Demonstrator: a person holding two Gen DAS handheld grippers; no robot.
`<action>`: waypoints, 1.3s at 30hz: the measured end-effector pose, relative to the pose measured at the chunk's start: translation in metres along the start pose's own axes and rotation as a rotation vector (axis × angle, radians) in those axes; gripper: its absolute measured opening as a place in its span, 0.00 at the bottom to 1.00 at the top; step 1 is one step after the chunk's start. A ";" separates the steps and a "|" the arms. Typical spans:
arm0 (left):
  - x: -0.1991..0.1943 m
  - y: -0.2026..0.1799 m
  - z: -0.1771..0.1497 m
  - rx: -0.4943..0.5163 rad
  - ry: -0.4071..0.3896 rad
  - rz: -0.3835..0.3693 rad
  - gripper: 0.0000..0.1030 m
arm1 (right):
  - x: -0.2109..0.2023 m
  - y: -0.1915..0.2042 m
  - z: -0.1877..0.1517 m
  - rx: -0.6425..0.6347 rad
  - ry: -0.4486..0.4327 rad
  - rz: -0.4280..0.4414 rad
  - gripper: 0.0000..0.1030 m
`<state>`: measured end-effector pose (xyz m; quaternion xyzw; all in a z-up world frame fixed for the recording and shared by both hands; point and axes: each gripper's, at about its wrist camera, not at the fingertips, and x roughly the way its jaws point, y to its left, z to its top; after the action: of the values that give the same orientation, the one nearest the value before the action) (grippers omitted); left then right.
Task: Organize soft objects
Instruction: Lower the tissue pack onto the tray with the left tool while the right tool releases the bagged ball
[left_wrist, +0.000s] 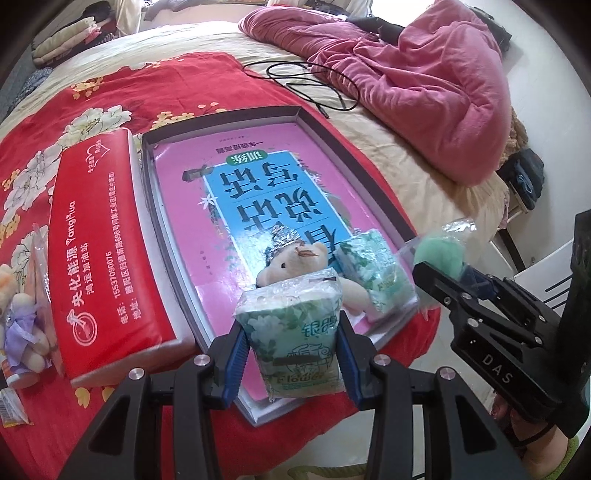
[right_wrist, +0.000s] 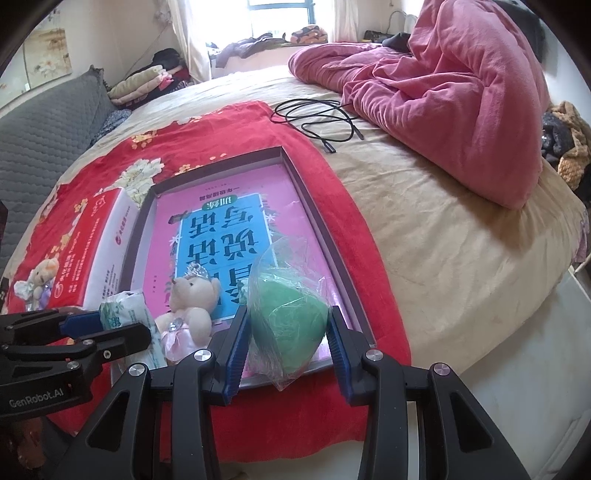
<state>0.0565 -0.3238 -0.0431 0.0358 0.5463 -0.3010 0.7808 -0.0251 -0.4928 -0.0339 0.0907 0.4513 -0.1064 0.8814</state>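
My left gripper (left_wrist: 291, 354) is shut on a green floral tissue pack (left_wrist: 295, 332), held over the near end of a shallow grey tray (left_wrist: 221, 118) lined with a pink and blue book. In the tray lie a cream teddy bear with a silver crown (left_wrist: 295, 262) and a second tissue pack (left_wrist: 373, 269). My right gripper (right_wrist: 288, 339) is shut on a green sponge in a clear bag (right_wrist: 288, 317), over the tray's near right corner (right_wrist: 354, 314). The left gripper (right_wrist: 92, 328) also shows in the right wrist view, next to the bear (right_wrist: 192, 302).
A red tissue box (left_wrist: 99, 236) lies left of the tray on a red floral cloth (left_wrist: 110, 88). A small bear in a purple dress (left_wrist: 22, 321) sits at the far left. A black cable (left_wrist: 314, 81) and a pink quilt (left_wrist: 424, 85) lie further back on the bed.
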 end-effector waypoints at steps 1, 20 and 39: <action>0.002 0.001 0.000 -0.002 0.004 -0.001 0.43 | 0.001 0.000 0.000 0.000 0.001 0.000 0.41; 0.012 0.000 0.005 -0.007 0.015 -0.010 0.43 | 0.039 -0.005 0.016 -0.051 0.049 -0.059 0.41; 0.011 0.002 0.003 -0.020 0.023 -0.016 0.44 | 0.046 -0.003 0.015 -0.047 0.038 -0.061 0.59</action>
<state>0.0624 -0.3283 -0.0524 0.0270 0.5585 -0.3014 0.7723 0.0121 -0.5048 -0.0627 0.0582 0.4730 -0.1209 0.8708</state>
